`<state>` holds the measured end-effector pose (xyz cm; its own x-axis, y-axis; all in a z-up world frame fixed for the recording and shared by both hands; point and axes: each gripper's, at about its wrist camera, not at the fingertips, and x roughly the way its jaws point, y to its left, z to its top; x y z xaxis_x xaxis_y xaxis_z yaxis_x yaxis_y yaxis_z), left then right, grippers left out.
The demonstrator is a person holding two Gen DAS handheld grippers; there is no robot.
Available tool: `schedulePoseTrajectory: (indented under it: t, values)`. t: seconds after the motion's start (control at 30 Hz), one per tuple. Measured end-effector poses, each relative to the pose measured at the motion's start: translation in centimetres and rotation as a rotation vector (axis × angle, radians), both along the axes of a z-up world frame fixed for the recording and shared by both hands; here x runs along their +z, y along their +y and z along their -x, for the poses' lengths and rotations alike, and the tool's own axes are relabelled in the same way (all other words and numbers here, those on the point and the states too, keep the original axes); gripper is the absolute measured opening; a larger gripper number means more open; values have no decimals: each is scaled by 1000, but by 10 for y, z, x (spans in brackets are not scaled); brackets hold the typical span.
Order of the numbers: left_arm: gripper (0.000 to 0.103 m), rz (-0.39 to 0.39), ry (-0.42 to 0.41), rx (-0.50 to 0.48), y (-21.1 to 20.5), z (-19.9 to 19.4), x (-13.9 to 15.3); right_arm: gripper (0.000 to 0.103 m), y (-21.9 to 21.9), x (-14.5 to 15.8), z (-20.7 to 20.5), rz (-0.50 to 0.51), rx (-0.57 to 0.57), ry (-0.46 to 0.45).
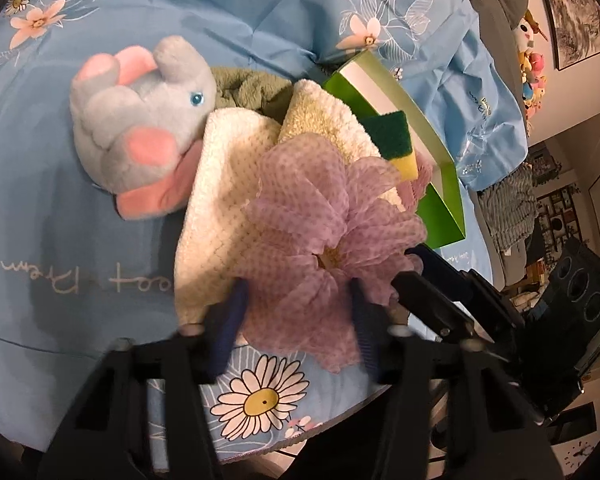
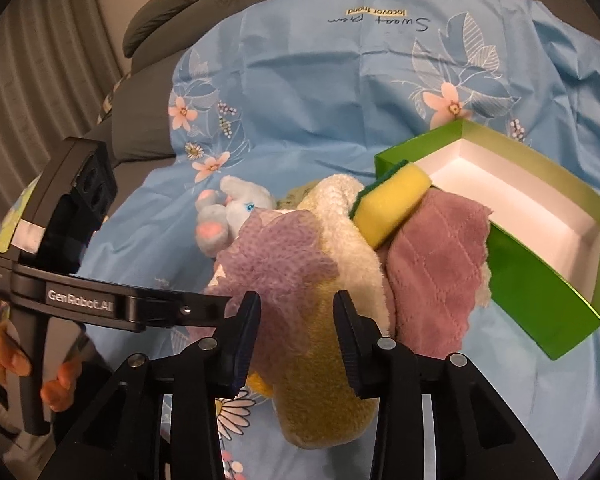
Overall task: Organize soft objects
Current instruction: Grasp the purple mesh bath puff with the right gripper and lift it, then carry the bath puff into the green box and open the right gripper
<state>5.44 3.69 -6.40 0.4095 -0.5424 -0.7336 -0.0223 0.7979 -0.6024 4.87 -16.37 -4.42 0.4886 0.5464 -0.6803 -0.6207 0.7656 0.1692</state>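
Observation:
A pile of soft things lies on the blue flowered sheet (image 1: 60, 200). A purple mesh bath pouf (image 1: 320, 232) sits between the fingers of my left gripper (image 1: 298, 300), which is closed on it. Behind it lie a white cloth (image 1: 220, 184), a cream towel (image 1: 324, 120), a green towel (image 1: 252, 88), a grey and pink plush elephant (image 1: 140, 120) and a yellow-green sponge (image 1: 396, 144). In the right wrist view my right gripper (image 2: 296, 316) is open around the yellow-cream towel (image 2: 324, 380), beside the pouf (image 2: 276, 252), a pink quilted cloth (image 2: 432, 272) and the sponge (image 2: 392, 204).
An open green box (image 2: 540, 280) with a white inside lies right of the pile, and it also shows in the left wrist view (image 1: 440, 196). The sponge and pink cloth lean on its edge. A grey sofa back (image 2: 204, 4) rises behind the sheet. Small toys (image 1: 532, 68) hang far right.

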Motion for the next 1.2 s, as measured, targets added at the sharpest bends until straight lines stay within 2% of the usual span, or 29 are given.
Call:
schedulePoseTrajectory:
  t: [0.1,0.17,0.3,0.4,0.57,0.73,0.83,1.0,1.1,1.2]
  values:
    - [22,3,11,5,-1,0,-1,37,7,-2,3,13,41,-12]
    - [18,3,-2,10,-1,2,1,18,13,-2,9,36,69,-40]
    - [15,6,-43,21,1,10,14,6,18,4,15,21,111,-62]
    - [15,-17,-106,26,1,17,34,5,15,17,20,-31,120,-91]
    - [16,-56,-203,-18,-14,12,69,5,6,47,25,-88,120,-165]
    - [16,-82,-235,-74,-40,-15,92,5,-10,73,16,-96,73,-239]
    - [17,-129,-271,-113,-66,-36,106,5,-26,84,3,-108,13,-266]
    - [19,-163,-289,-148,-102,-79,116,5,-62,93,-34,-154,-124,-269]
    - [20,-176,-266,-165,-121,-106,112,5,-78,89,-56,-162,-180,-257]
    - [20,-223,-250,-169,-140,-131,103,5,-90,80,-79,-159,-227,-233]
